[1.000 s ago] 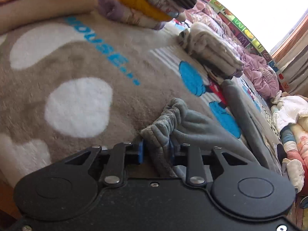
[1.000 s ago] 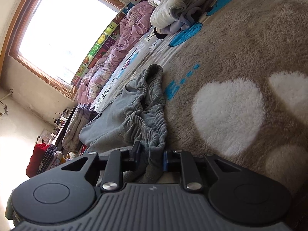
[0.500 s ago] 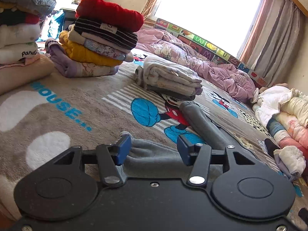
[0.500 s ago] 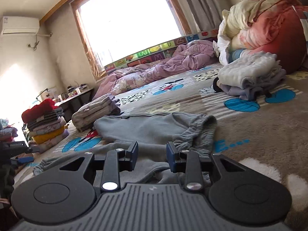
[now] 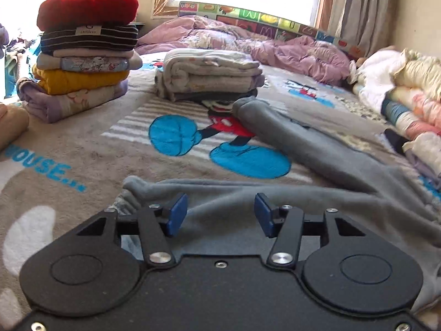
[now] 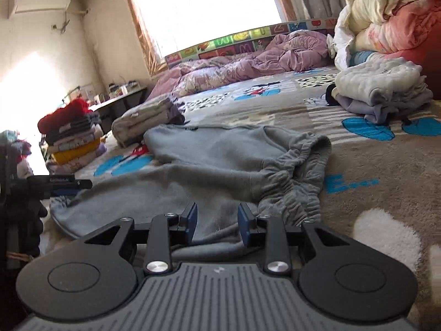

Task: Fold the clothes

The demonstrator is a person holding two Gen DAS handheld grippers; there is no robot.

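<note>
Although several garments already sit in finished stacks, the grey sweatpants [image 6: 220, 165] are judged unfolded or at most at the first fold. They lie spread on the cartoon-print blanket [image 5: 82, 149] toward its near edge, the gathered elastic waistband [image 6: 297, 165] bunched at the right, one leg [image 5: 289, 138] running away toward the far side and the other lying across the near edge.

The left gripper [image 5: 217, 213] hovers low over the near leg with its blue pads [image 5: 176, 212] spread wide; nothing is between them. The right gripper [image 6: 217, 220] is likewise spread, jaws apart just above the cloth beside the waistband, gripping nothing.

Completed work, as far as visible: a tall folded stack topped by a red garment [image 5: 82, 52] near the blanket's far left corner, and a lower pile of pale folded items [image 5: 209, 77] just beyond the far cuff of the sweatpants.

Outstanding: the legs are apart and not aligned, so bringing them together, folding lengthwise and stacking remain. A loose heap of bedding and clothes [image 5: 399, 88] along the right edge may also await attention; whether it belongs to the task cannot be told.
</note>
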